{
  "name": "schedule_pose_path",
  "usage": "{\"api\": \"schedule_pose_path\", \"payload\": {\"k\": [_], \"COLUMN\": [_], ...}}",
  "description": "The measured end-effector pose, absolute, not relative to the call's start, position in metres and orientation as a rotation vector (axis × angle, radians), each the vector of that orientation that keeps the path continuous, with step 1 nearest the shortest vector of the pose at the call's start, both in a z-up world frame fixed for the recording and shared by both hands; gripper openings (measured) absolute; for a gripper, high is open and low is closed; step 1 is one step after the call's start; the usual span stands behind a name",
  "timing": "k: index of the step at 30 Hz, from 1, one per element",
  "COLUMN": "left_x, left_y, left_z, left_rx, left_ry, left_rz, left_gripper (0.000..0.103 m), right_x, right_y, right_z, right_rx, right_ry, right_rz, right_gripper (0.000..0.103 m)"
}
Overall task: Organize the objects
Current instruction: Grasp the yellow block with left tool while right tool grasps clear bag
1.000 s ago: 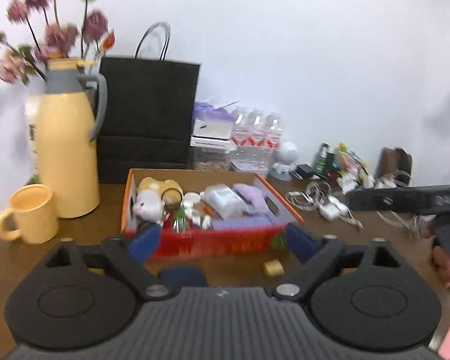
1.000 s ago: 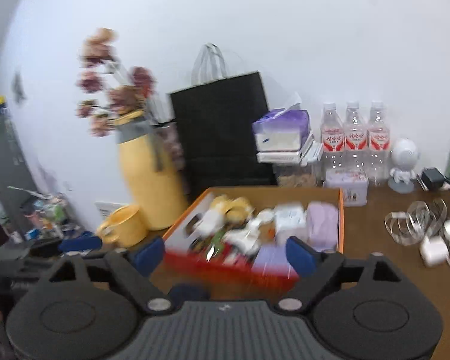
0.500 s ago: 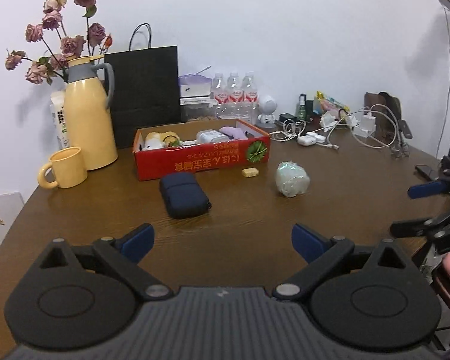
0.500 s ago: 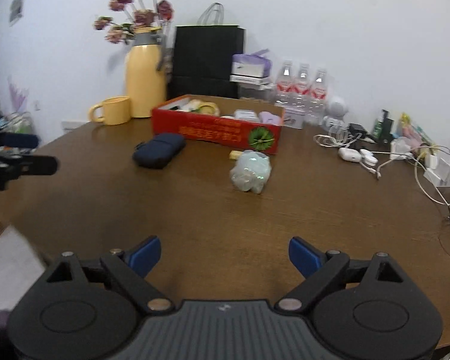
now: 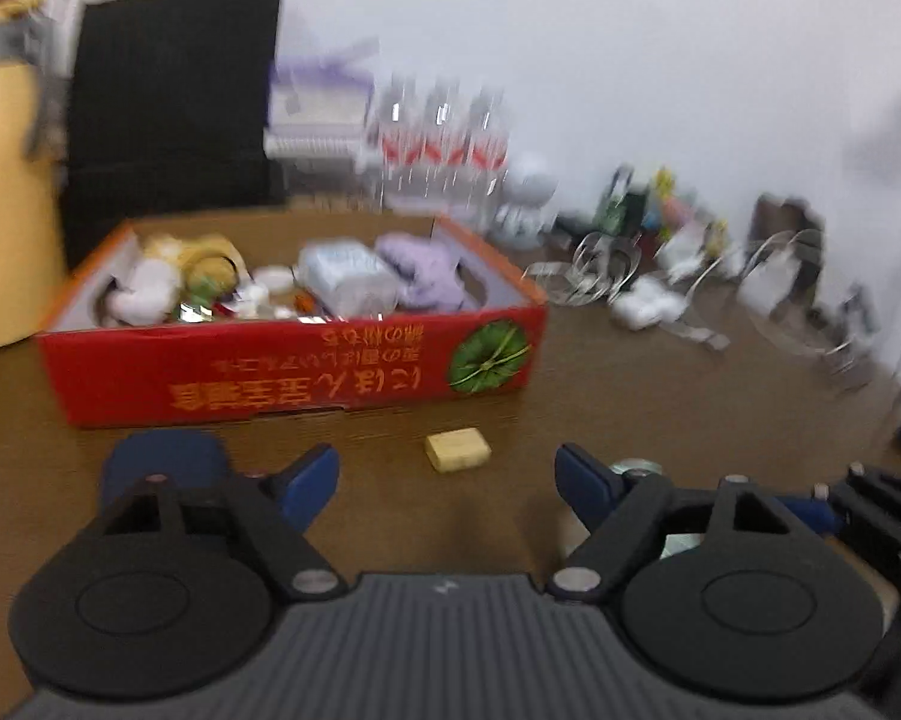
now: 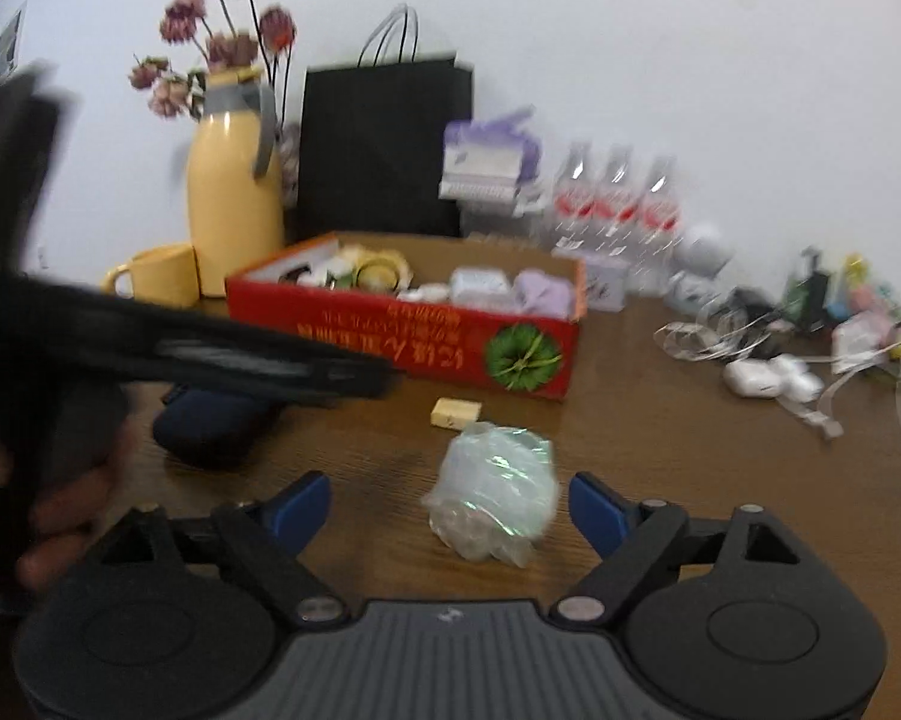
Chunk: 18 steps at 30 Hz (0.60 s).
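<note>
On the brown tabletop [image 6: 660, 456] we see a red box [image 6: 426, 348] filled with small items. In front of it lie a tan block [image 6: 455, 413], a dark blue pouch [image 6: 210, 432] and a crumpled clear plastic wrap [image 6: 493, 492]. Our right gripper [image 6: 449, 510] is closing with the wrap between its jaws, pads apart from it. Our left gripper [image 5: 447, 480] is also closing, nothing gripped, the tan block just ahead of its fingertips.
</note>
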<state>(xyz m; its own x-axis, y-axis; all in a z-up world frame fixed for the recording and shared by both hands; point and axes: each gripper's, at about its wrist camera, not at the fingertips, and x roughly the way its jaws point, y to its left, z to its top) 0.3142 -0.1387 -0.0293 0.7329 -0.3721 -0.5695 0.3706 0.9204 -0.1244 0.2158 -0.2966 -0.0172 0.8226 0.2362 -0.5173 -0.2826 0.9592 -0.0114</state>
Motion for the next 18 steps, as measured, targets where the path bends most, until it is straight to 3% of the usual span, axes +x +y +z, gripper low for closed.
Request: {"api": "schedule_pose_path", "payload": {"k": [2,3,4,6,7,8,10,18], "left_x": [0.349,0.361,0.370,0.379,0.382,0.385,0.383,0.347], "left_y": [-0.150,-0.154,-0.159,-0.166,-0.168,-0.169,-0.170,-0.157], "left_z": [-0.043,-0.049,-0.053,-0.058,-0.061,-0.063,-0.068,-0.048], "left_rx": [-0.025,-0.029,-0.020,0.003,0.011,0.013,0.010,0.034], "left_ry": [0.708,0.740,0.748,0.748,0.757,0.771,0.761,0.743], "left_rz": [-0.399,-0.393,-0.401,-0.431,-0.449,-0.463,-0.470,-0.466], "left_gripper": [0.062,0.058,0.055,0.055,0.051,0.041,0.038,0.036], "right_x": [0.242,0.255,0.263,0.277,0.284,0.289,0.299,0.301], "right_y": [-0.294,-0.294,-0.293,-0.300,-0.305,-0.309,-0.319,-0.333], "right_z": [-0.031,-0.036,-0.041,-0.043,-0.043,-0.043,-0.042,-0.040], "right_rx": [-0.081,-0.087,-0.099,-0.091,-0.078,-0.067,-0.043,0.052], "right_ry": [0.572,0.585,0.596,0.582,0.581,0.581,0.575,0.550], "right_rz": [0.284,0.271,0.253,0.222,0.210,0.203,0.184,0.190], "right_gripper": [0.067,0.047,0.040,0.040,0.038,0.038,0.037,0.034]}}
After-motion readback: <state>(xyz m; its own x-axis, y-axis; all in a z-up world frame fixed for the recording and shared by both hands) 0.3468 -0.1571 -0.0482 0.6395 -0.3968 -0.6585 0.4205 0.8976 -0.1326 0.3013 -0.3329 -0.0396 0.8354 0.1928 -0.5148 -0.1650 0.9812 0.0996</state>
